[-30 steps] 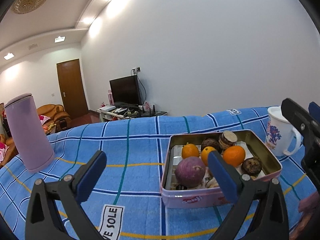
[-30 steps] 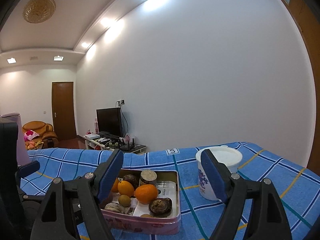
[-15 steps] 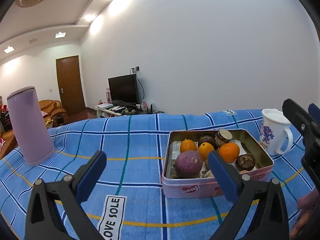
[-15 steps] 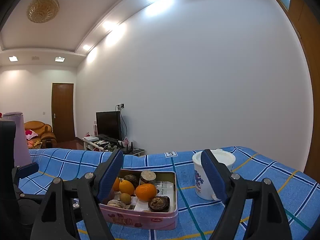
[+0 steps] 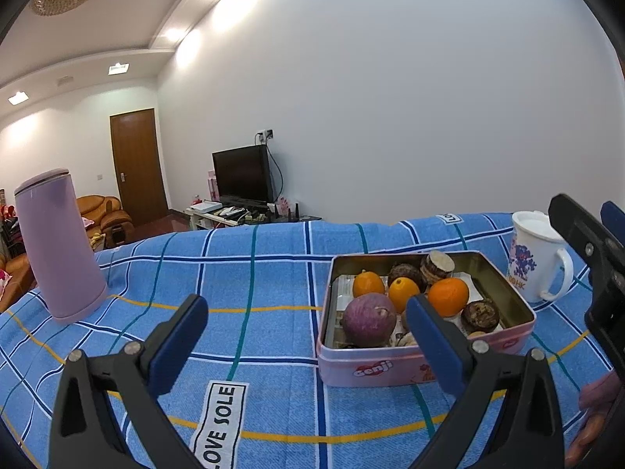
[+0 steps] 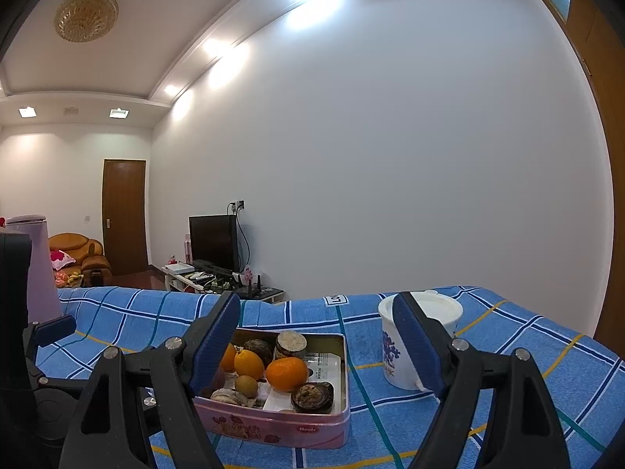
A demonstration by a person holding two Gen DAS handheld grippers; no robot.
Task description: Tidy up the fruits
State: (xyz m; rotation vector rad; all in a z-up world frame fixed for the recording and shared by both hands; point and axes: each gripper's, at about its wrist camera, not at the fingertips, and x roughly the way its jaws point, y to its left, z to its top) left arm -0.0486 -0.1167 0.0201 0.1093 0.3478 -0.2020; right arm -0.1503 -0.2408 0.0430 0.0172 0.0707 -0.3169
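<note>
Between your right gripper's (image 6: 320,342) spread, empty fingers sits the pink tin (image 6: 281,426), open-topped on the blue checked cloth (image 5: 254,273), holding three oranges (image 6: 287,373), a small brown round fruit, dark wrinkled fruits and a cut one with a pale face. Your left gripper (image 5: 306,330) also has its fingers wide apart and empty, with the tin behind its right finger (image 5: 429,336) and a purple round fruit (image 5: 369,318) at the tin's near left. Beyond your right gripper's right finger stands a white mug (image 6: 410,340), and far past your left gripper's left finger a lilac flask (image 5: 58,246).
</note>
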